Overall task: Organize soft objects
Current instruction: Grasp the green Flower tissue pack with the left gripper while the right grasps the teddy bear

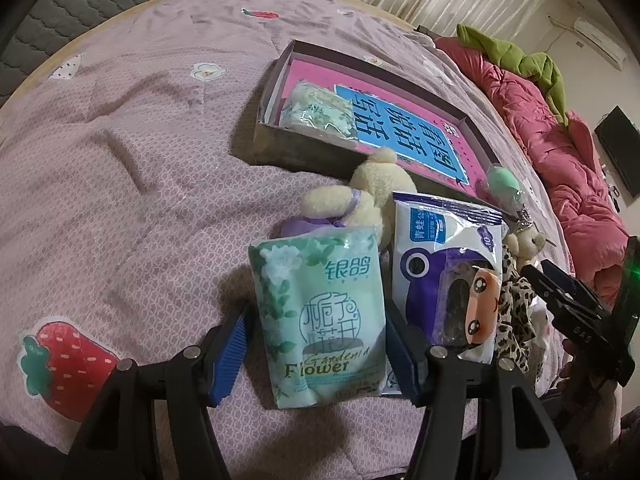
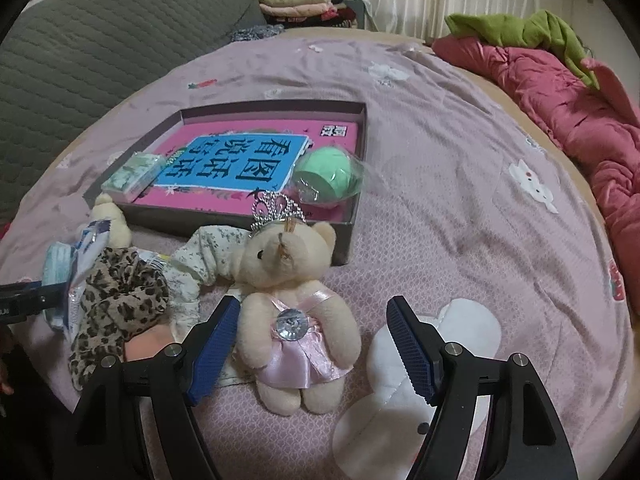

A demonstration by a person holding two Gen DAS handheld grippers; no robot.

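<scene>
We're partway through. The box point(image 2: 356, 216) on the bed already holds a tissue pack point(image 2: 134, 172) in its near-left corner and a green ball point(image 2: 326, 178) in clear wrap at its right side, both lying on a pink book.

Still loose on the bedspread point(image 1: 120, 160), just in front of the box: the green tissue pack point(image 1: 320, 320), a wipes pack point(image 1: 444, 276), a cream plush toy point(image 1: 372, 196), a leopard-print cloth point(image 2: 120, 296), a floral cloth point(image 2: 208, 248) and the teddy bear point(image 2: 292, 312) with a tiara.

Our left gripper point(image 1: 316, 350) straddles the green tissue pack; the right pad sits at its edge, the left pad shows a gap, so we read it as not clamped yet. Our right gripper point(image 2: 310, 350) is spread wide around the teddy bear, pads clear of it.

Hard to make out: whether the left pads actually press the pack. The cream plush toy is half hidden behind the packs. The wipes pack's lower end is hidden behind the gripper finger.
</scene>
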